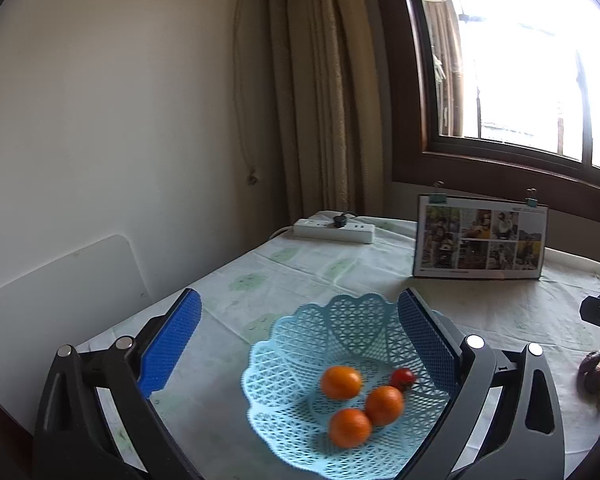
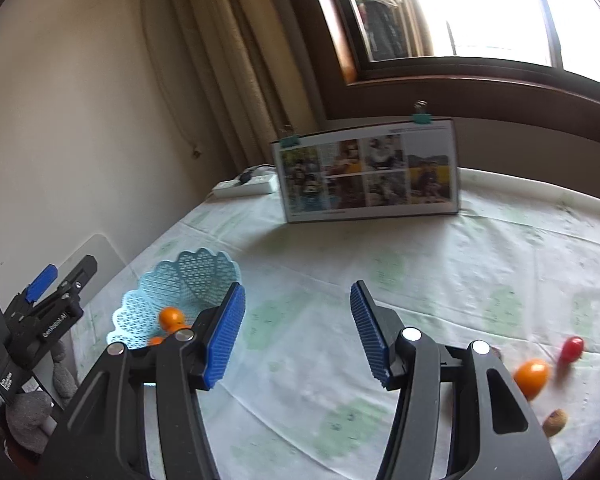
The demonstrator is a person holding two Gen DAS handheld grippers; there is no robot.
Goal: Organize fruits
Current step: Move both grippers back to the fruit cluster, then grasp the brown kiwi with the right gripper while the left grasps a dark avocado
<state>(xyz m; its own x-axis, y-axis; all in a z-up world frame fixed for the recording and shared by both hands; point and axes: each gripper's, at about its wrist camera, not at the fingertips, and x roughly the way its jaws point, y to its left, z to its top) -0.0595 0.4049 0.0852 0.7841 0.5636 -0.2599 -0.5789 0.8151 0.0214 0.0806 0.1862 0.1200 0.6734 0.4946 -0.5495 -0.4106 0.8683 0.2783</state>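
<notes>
Right wrist view: right gripper (image 2: 298,330) spread empty mid-transfer, left gripper (image 1: 300,340) spread empty over light-blue lattice plastic basket (image 1: 300,344) holding three oranges; next, grab loose orange tomato (image 2: 532,376) at right.

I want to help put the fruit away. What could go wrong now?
1. The loose fruit, like the orange one and the red one, is round and could roll off the table if the open right gripper bumps it.
2. The basket looks light, so the open left gripper close over it might tip it and spill the oranges.
</notes>
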